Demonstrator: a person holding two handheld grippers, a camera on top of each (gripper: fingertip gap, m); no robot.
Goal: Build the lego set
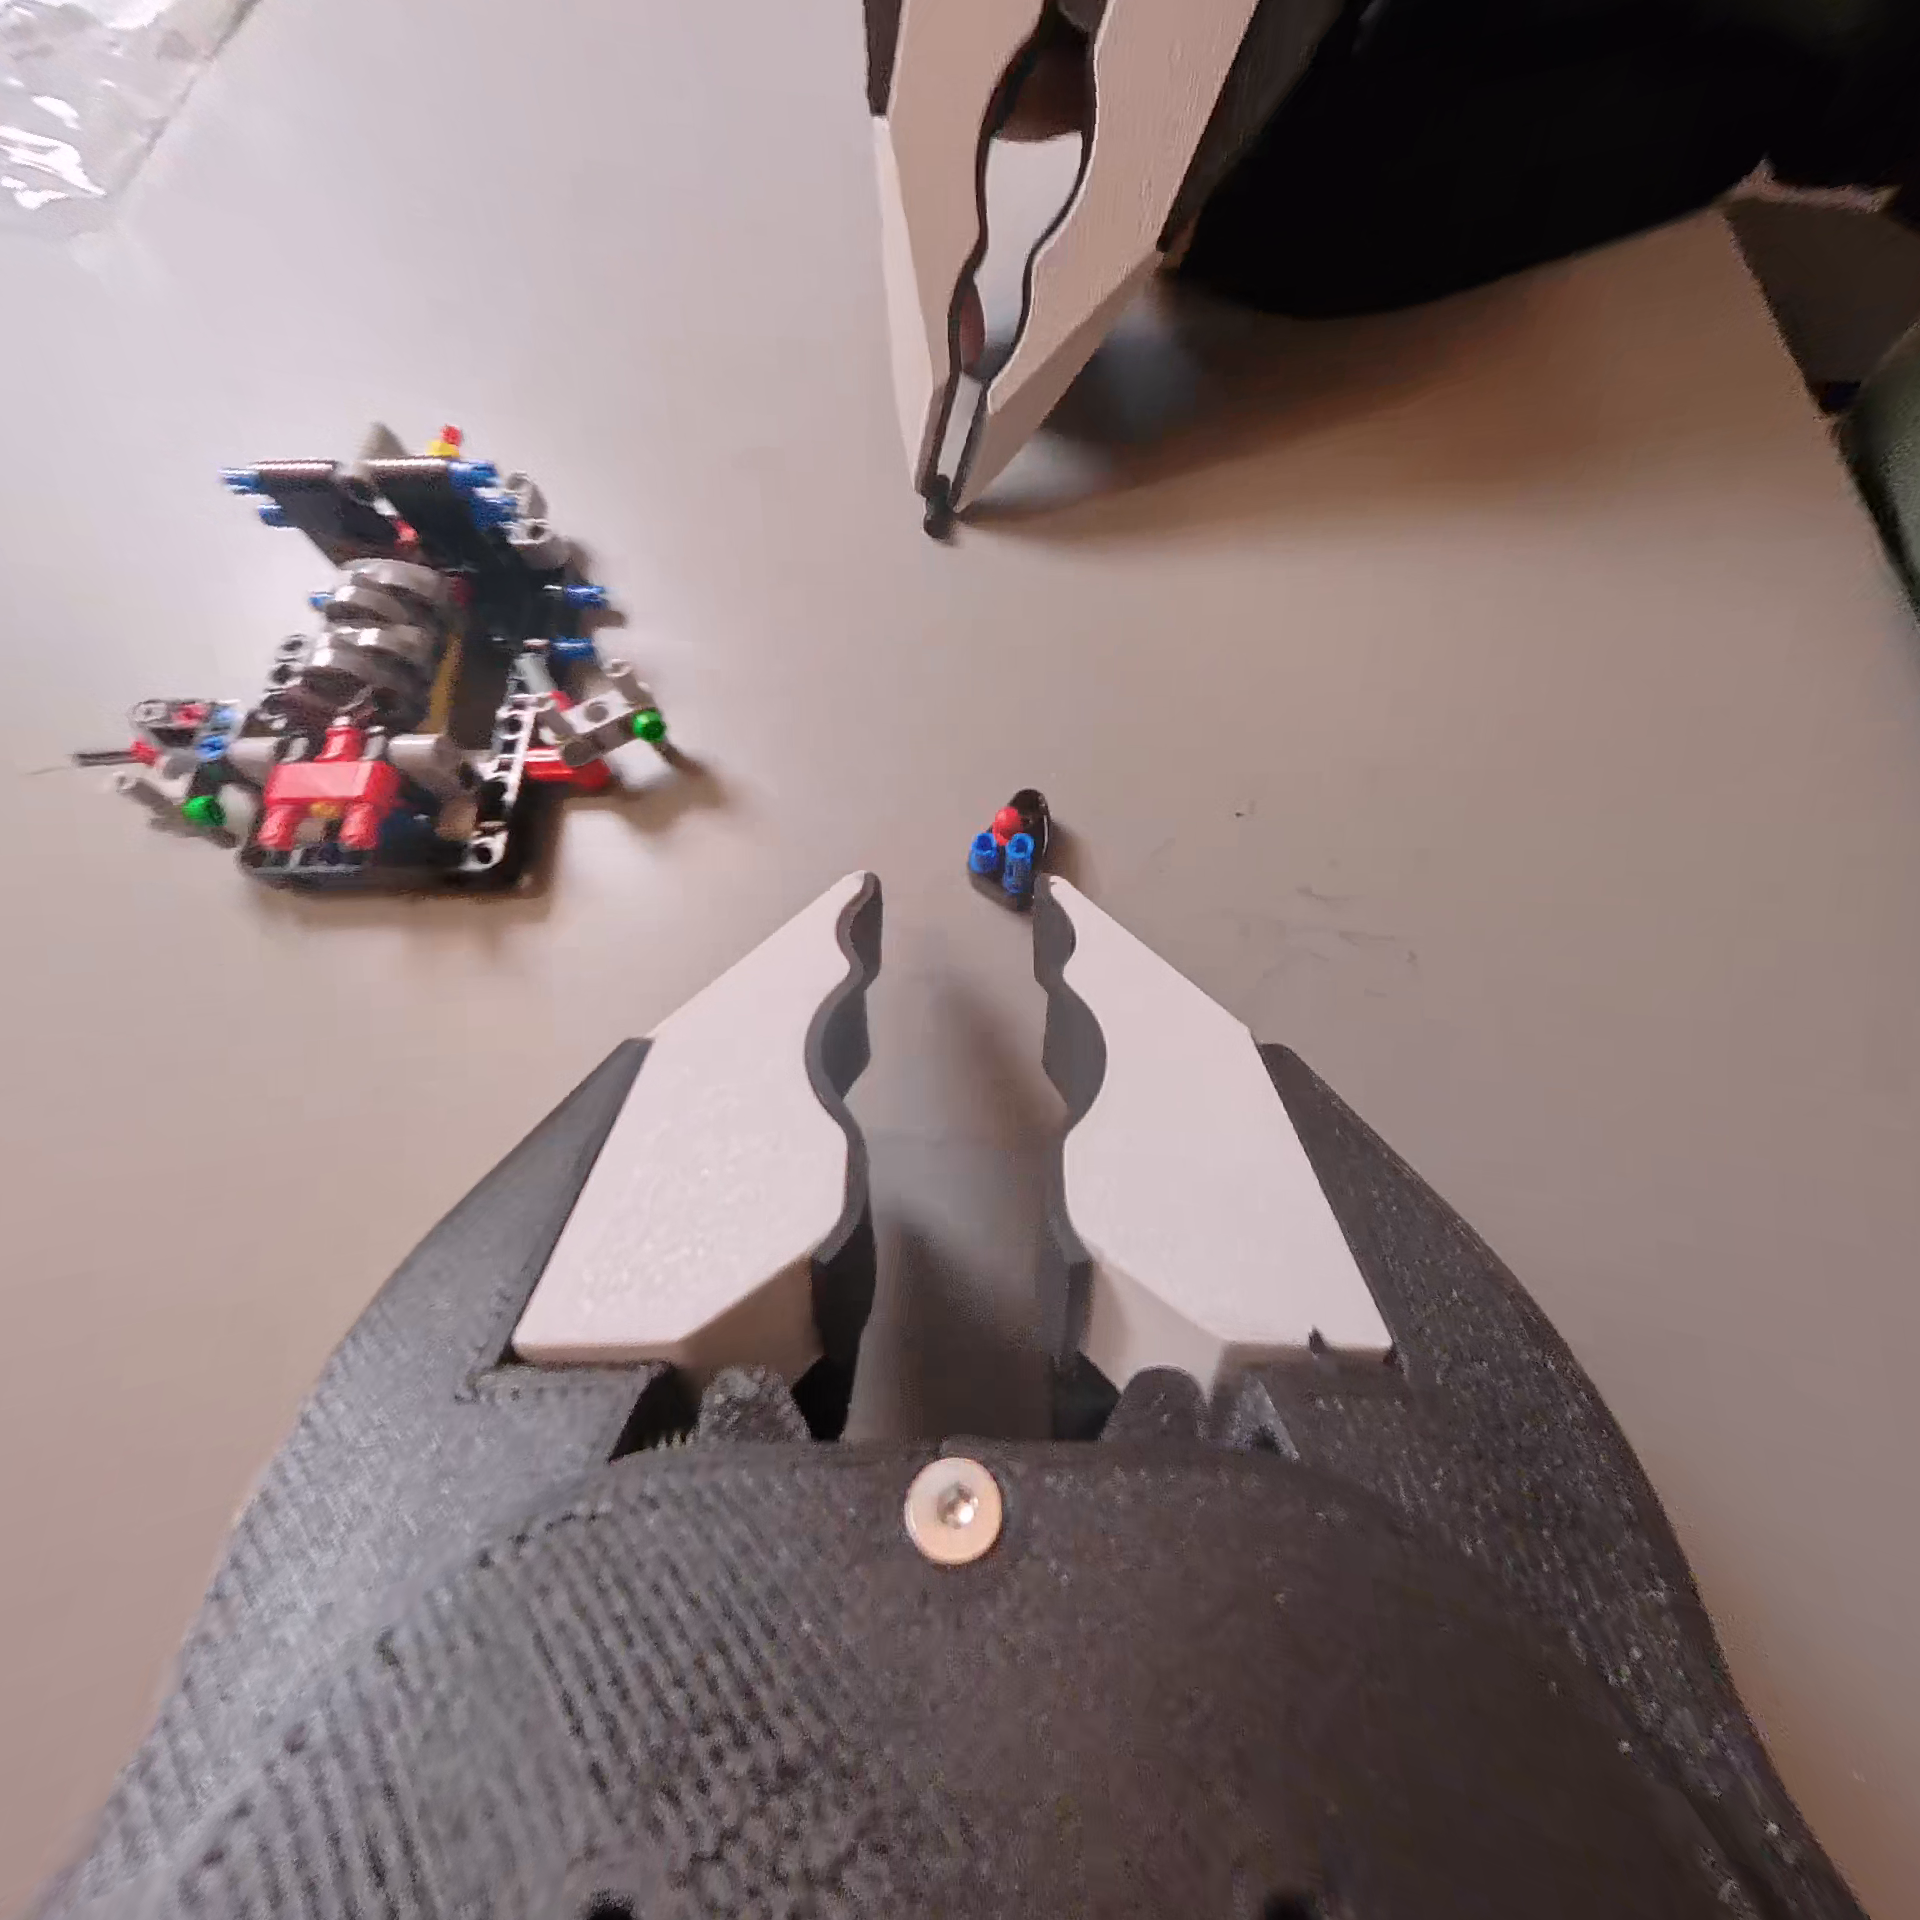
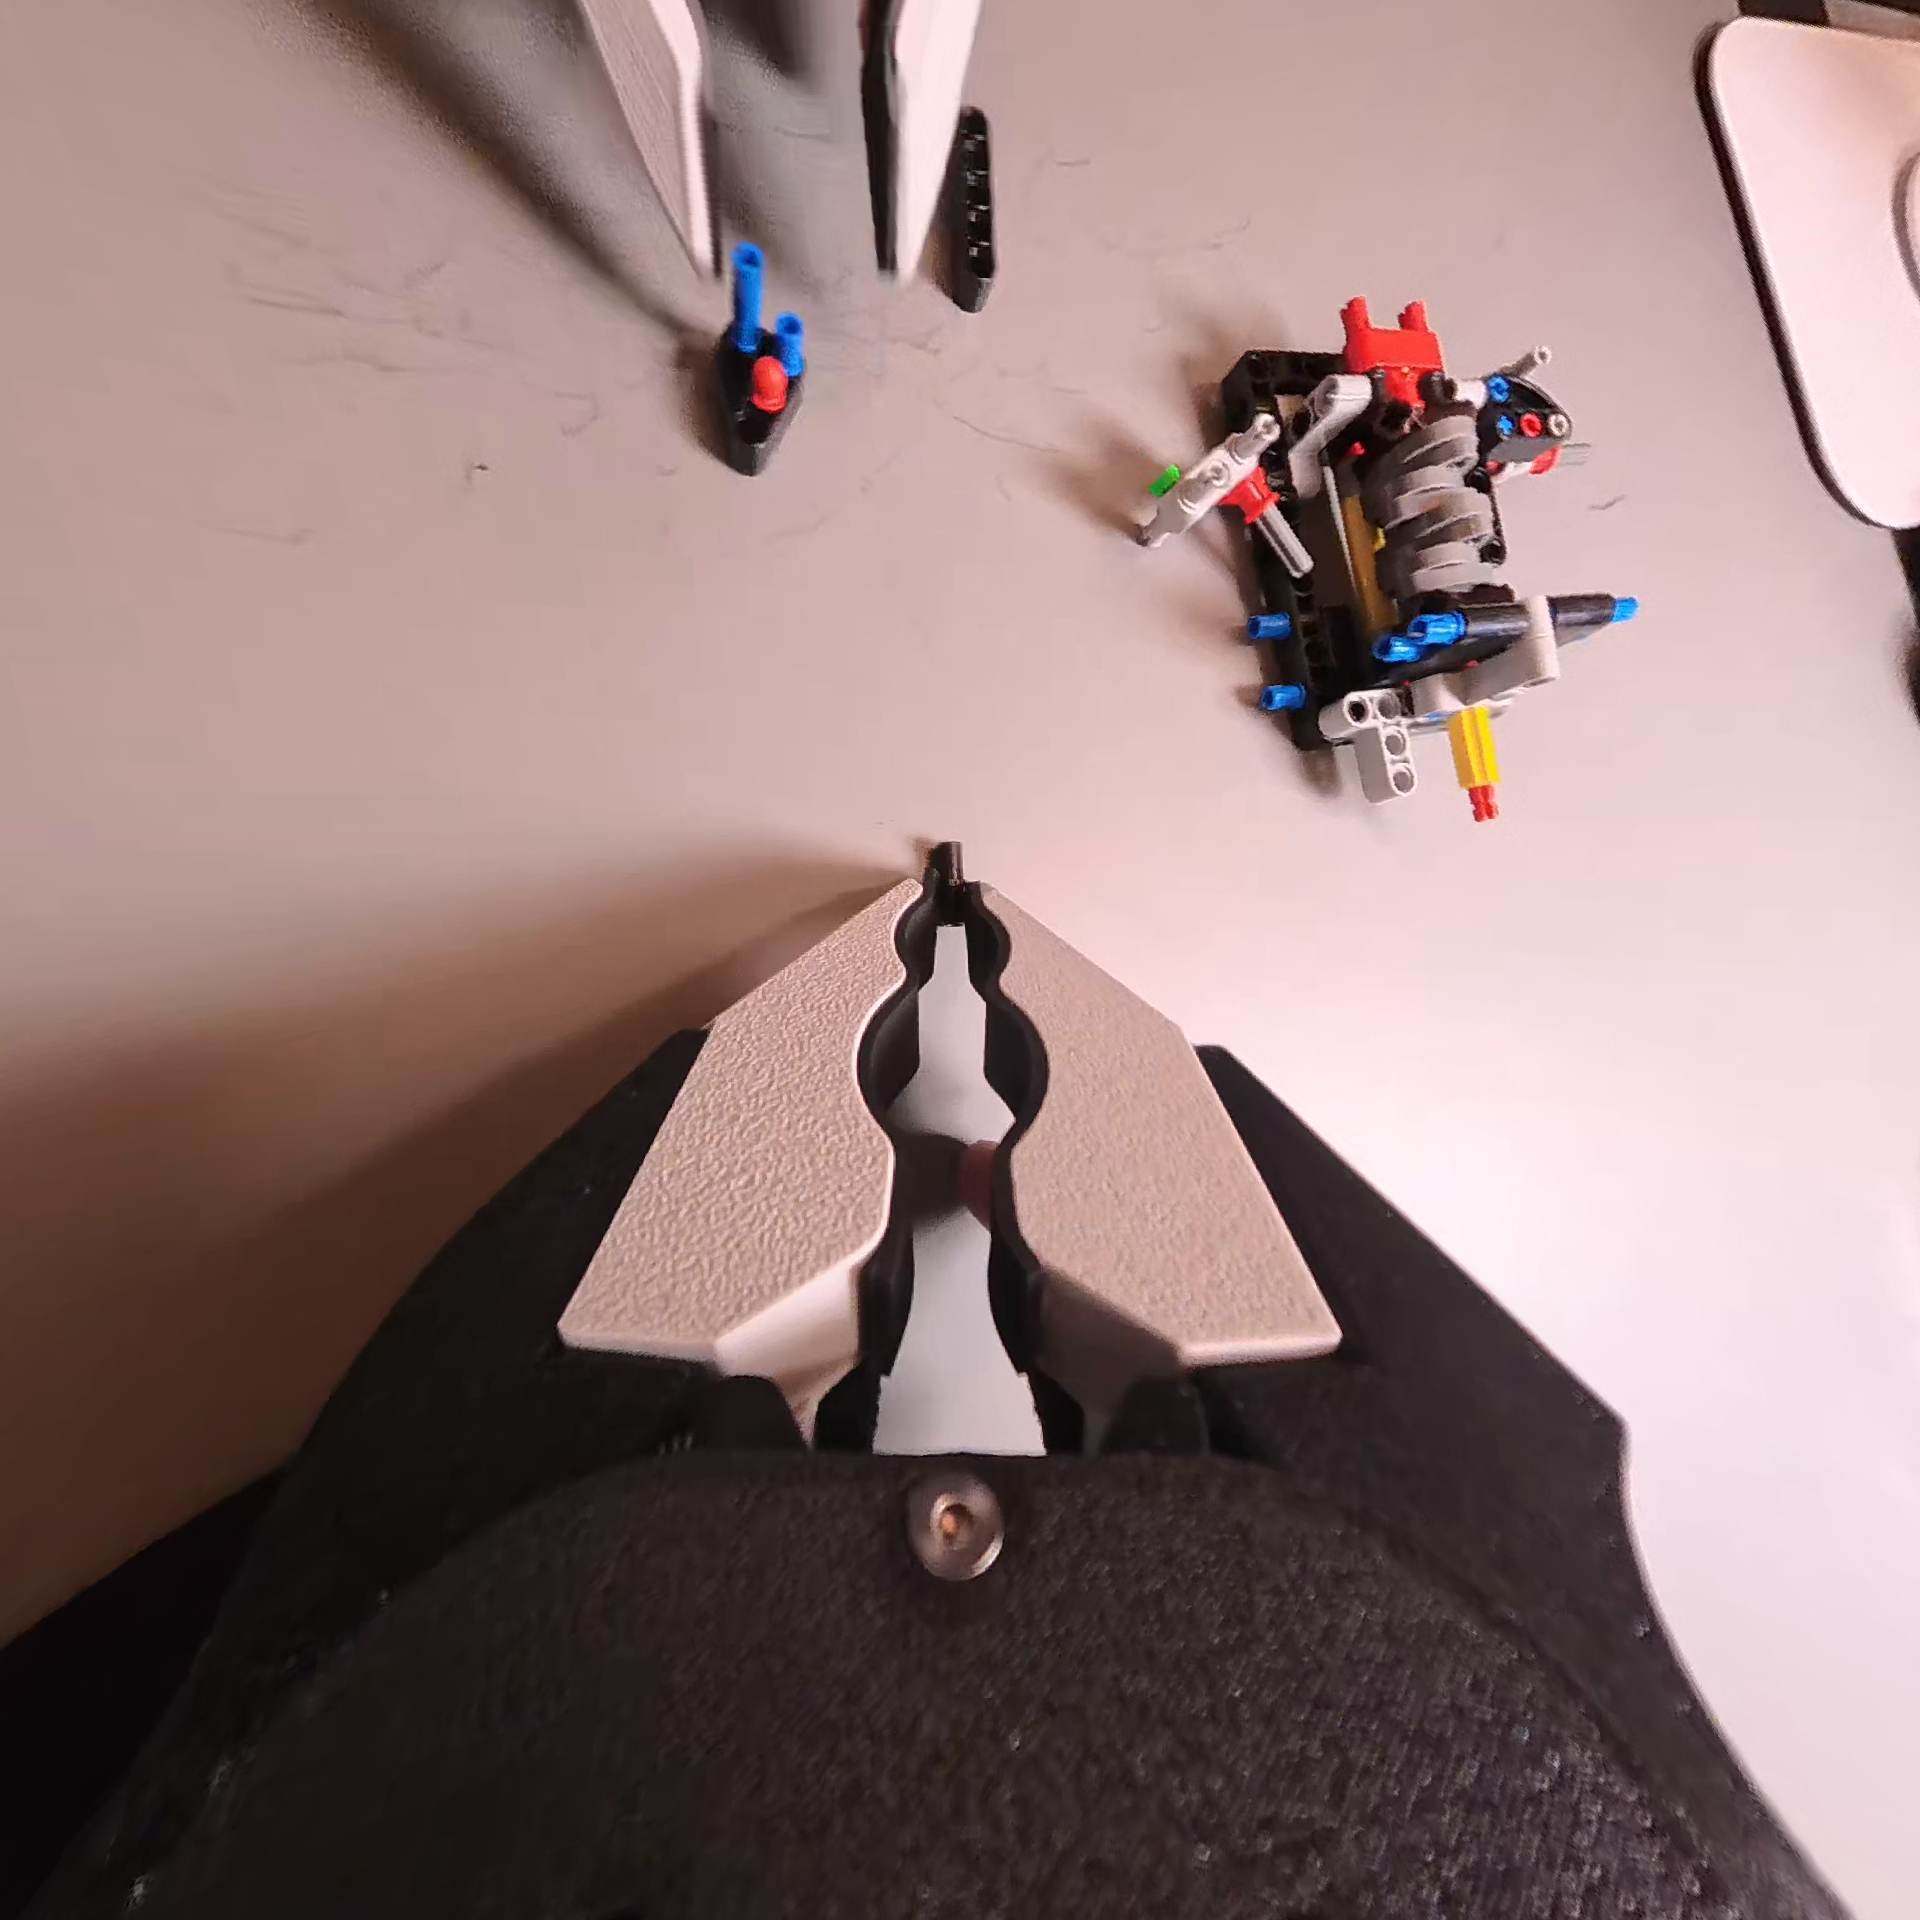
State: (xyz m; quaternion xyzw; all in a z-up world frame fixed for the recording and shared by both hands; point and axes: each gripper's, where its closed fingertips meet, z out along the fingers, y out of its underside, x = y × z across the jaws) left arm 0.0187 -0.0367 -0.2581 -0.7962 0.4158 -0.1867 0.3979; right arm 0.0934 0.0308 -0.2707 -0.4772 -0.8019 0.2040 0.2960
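Note:
My left gripper [image 1: 956,894] is open and empty, its tips just short of a small black piece with two blue pins and a red pin [image 1: 1010,847]. That piece also shows in the right wrist view [image 2: 761,390], between me and the left gripper [image 2: 800,265]. My right gripper [image 2: 948,885] is shut on a small black pin [image 2: 945,864] at its tips; in the left wrist view it [image 1: 940,509] stands tip-down on the table. The partly built lego model [image 1: 416,686], black frame with grey gears and red, blue, yellow parts, lies to the left; in the right wrist view it [image 2: 1403,551] lies to the right.
A loose black beam [image 2: 974,208] lies beside the left gripper's finger. Clear plastic wrap [image 1: 83,104] sits at the far left corner. A white rounded object [image 2: 1829,260] is at the right edge. A dark sleeve [image 1: 1507,125] is behind the right gripper. The grippers' ends are close to 11 centimeters from one another.

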